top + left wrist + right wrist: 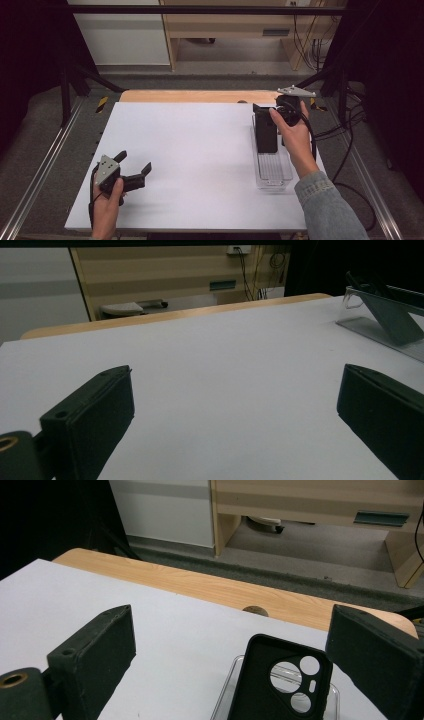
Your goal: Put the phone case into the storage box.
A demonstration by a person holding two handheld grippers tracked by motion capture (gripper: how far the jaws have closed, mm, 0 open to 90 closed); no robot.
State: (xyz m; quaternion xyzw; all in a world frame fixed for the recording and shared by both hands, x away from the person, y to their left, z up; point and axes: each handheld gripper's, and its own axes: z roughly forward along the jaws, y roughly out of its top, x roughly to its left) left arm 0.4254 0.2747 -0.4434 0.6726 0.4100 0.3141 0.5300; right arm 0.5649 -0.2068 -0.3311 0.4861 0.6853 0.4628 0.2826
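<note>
Near edge, about 7 o'clock on the white board (200,165): left gripper (134,166) rests low in the person's hand, jaws spread wide, nothing between them. In the left gripper view its jaws frame bare board; the tray shows far off at 2 o'clock.

Farther out, 3 o'clock side: clear tray (273,172) lies lengthwise, near end vacant. A black phone case (265,132) sits in its far half, leaning, top end raised toward the far rim. In the right gripper view the case (280,685) shows its inner face and camera cut-outs, propped up from the tray (225,700).

Just beyond, about 1 o'clock: right gripper (262,111) held over the case's top end. Jaws parted, one to each side of the case, neither touching it as far as the right gripper view tells.

Far edge: wood tabletop (200,587) runs past the board.

Judgement: step in hand is the approach to grasp the case, or a release just made; cannot tell which. If a grasp, next move calls for lowering the right jaws to straddle the case's upper edge, then closing squarely on its thin walls. Soft case may flex or slip; tray may shift, left gripper free to steady it.
</note>
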